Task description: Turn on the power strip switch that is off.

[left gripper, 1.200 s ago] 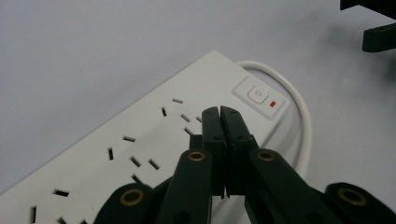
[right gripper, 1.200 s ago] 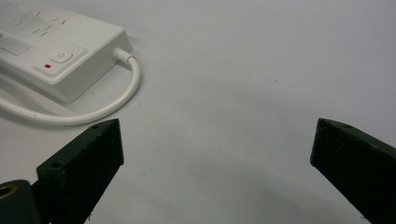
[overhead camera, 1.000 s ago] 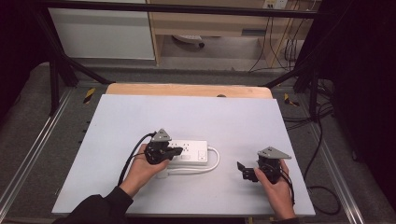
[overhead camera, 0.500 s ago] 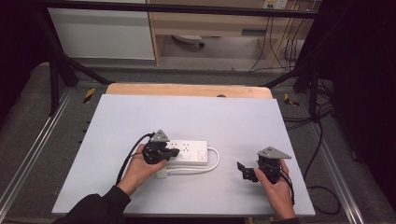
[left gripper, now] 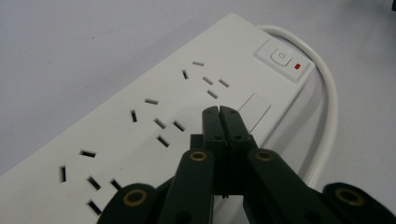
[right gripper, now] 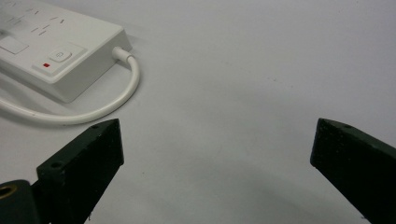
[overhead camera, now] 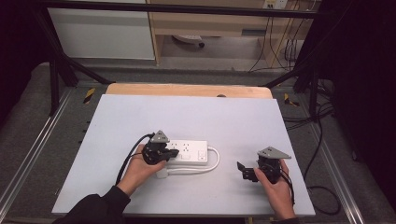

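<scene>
Left hand-held gripper (left gripper: 219, 109) with jaws pressed fully together, nothing between them, tips poised over the middle of the white plastic power strip (overhead camera: 187, 151), between the second socket group and the blank rectangular panel. Seems meant to press the white square power button (left gripper: 280, 56) with the red indicator lamp (left gripper: 297, 66) beside it, at the strip's far end in the left gripper view. Best kept closed so both tips act as one blunt finger; best slid along the strip toward the button, then brought straight down on its centre, not on the lamp or the raised frame. Worth pressing gently, since the strip lies loose on the pale grey desk (overhead camera: 233, 116) and could skid or tip.

Right hand-held gripper (overhead camera: 246, 171) spread wide and empty, resting low on the desk, well apart from the strip's cable end. Could steady the strip's near edge if sliding starts. White round cable (overhead camera: 212, 161) looping from the button end back along the strip's near side; worth staying clear of.

Against the earlier frames: no visible change, both hands and the strip in the same places.
</scene>
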`<state>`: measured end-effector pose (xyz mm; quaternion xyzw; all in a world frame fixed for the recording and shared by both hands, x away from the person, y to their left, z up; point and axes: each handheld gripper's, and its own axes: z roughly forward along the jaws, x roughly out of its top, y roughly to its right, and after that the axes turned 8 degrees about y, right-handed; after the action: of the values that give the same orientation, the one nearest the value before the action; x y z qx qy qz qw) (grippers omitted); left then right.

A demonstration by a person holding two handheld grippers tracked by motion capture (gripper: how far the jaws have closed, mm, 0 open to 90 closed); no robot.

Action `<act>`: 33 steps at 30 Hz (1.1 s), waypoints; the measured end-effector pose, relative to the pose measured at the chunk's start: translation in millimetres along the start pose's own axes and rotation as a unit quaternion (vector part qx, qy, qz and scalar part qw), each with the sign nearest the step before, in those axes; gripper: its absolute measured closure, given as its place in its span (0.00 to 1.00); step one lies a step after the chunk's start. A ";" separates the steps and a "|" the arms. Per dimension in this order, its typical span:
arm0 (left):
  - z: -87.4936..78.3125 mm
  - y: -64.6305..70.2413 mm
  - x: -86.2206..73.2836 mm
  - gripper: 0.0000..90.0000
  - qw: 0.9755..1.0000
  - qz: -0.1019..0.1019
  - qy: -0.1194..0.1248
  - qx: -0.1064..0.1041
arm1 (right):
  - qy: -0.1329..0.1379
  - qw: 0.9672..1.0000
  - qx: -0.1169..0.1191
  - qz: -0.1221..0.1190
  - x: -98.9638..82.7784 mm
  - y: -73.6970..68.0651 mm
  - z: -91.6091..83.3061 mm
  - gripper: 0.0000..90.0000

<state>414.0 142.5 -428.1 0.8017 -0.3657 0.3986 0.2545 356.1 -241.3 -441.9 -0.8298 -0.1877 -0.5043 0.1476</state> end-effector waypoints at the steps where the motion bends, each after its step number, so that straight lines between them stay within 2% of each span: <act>1: 0.0 -0.1 0.0 1.00 1.000 0.000 0.000 0.000 | 0.000 1.000 0.000 0.000 0.0 0.0 0.0 0.03; 33: -0.8 -5.5 -1.5 1.00 1.000 -0.016 0.001 -0.005 | -0.003 1.000 0.001 -0.003 -0.3 0.0 1.2 0.03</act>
<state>417.3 147.0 -429.5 0.8057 -0.3547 0.3933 0.2652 356.8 -240.8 -442.7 -0.8307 -0.1911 -0.5020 0.1460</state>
